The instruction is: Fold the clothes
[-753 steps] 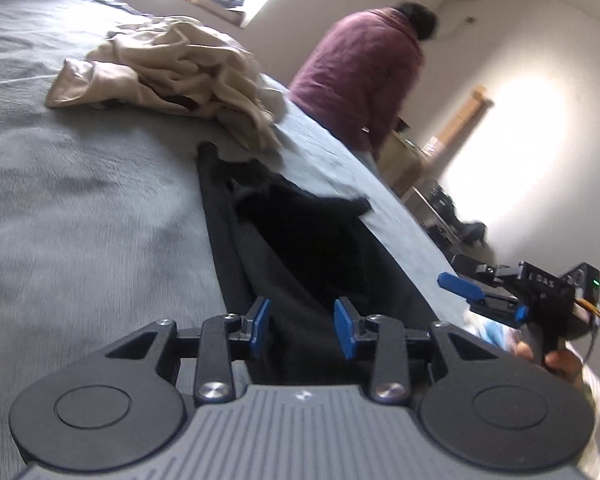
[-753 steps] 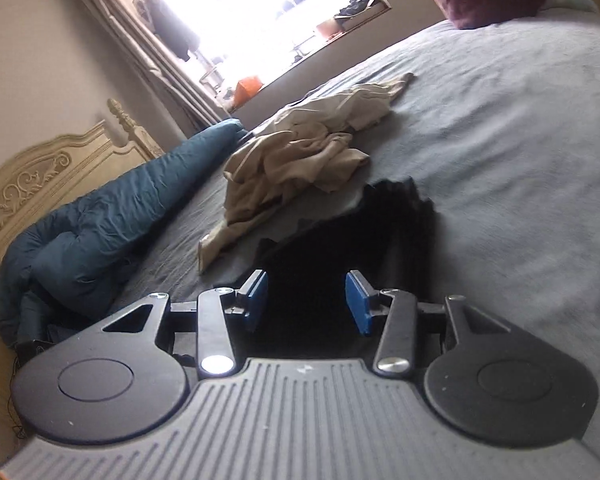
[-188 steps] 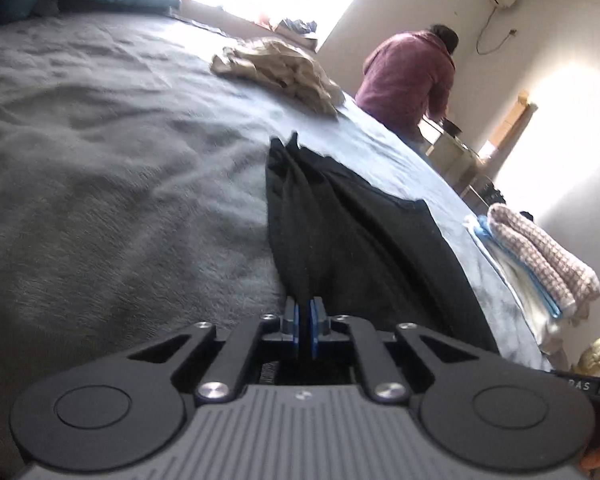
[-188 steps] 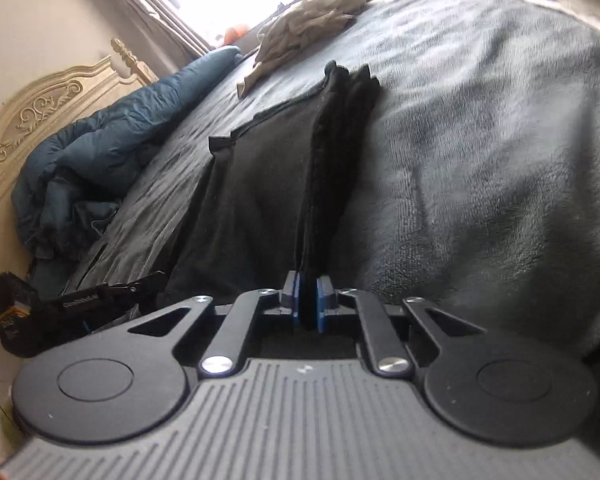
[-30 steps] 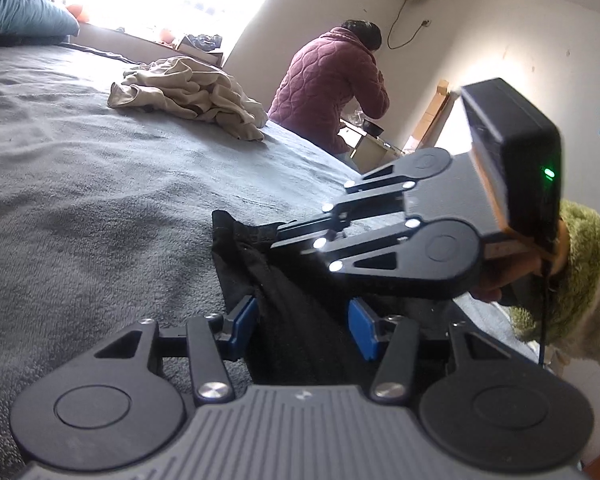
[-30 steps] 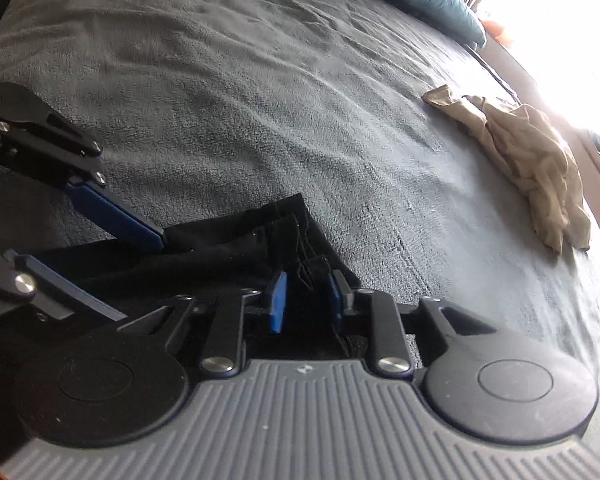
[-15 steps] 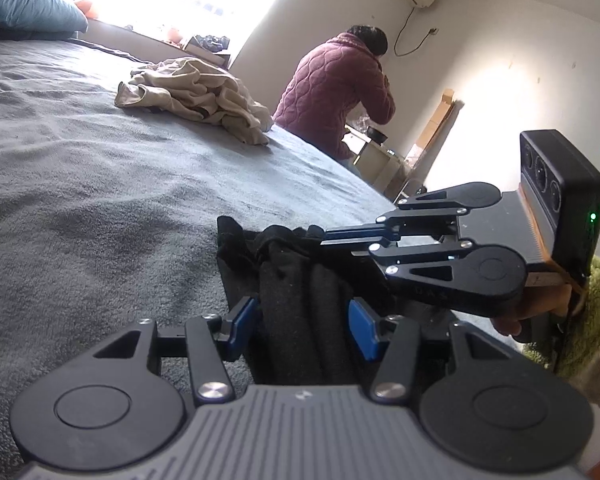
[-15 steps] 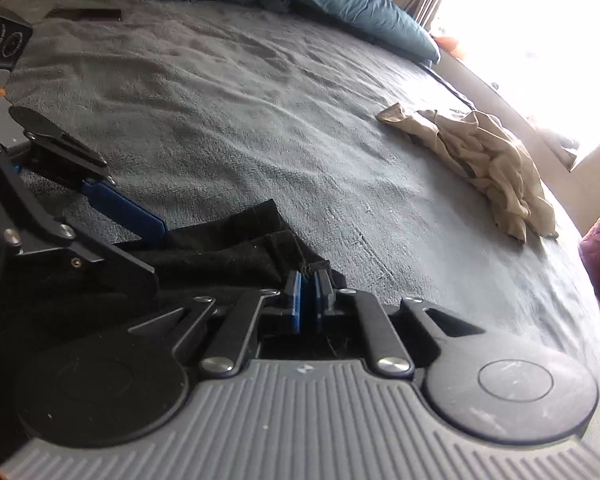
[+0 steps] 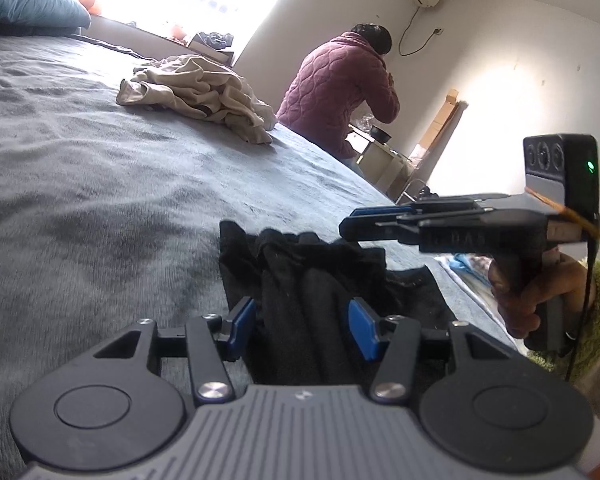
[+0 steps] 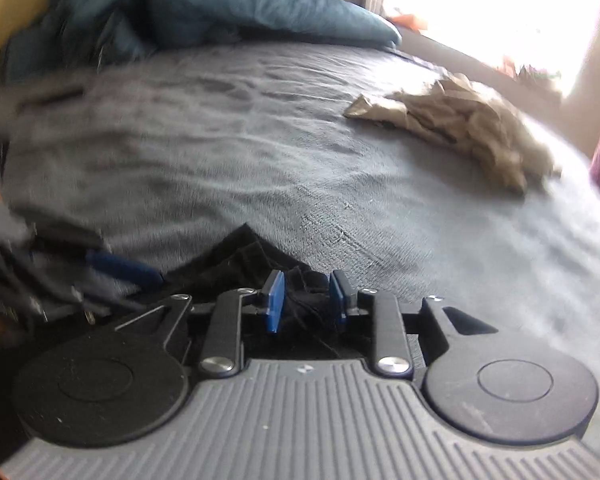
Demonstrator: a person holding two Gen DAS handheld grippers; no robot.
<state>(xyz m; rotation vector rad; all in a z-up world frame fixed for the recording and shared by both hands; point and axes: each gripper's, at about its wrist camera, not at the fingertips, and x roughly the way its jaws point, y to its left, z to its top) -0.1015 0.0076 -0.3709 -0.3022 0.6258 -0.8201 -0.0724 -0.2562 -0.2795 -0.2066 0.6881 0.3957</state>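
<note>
Black garment [image 9: 312, 280] bunched on grey bed [image 9: 80, 184], near edge. Left gripper [image 9: 302, 326] spread, fabric between pads, not pinched. Right gripper [image 10: 305, 298] opening, jaws part-spread, black cloth between pads, no visible press. Right view blurred. Beige clothes [image 9: 196, 96] heaped further up bed, well apart. Blue duvet [image 10: 228, 4] at head end. Person in maroon jacket [image 9: 340, 88] beside bed.

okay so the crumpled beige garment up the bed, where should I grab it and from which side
Judging by its pose, take the beige garment at the flat flap lying out toward the pillow end. Come in low along the grey bedspread from that side; elsewhere it is bunched folds, hard to pinch as one layer.
</note>
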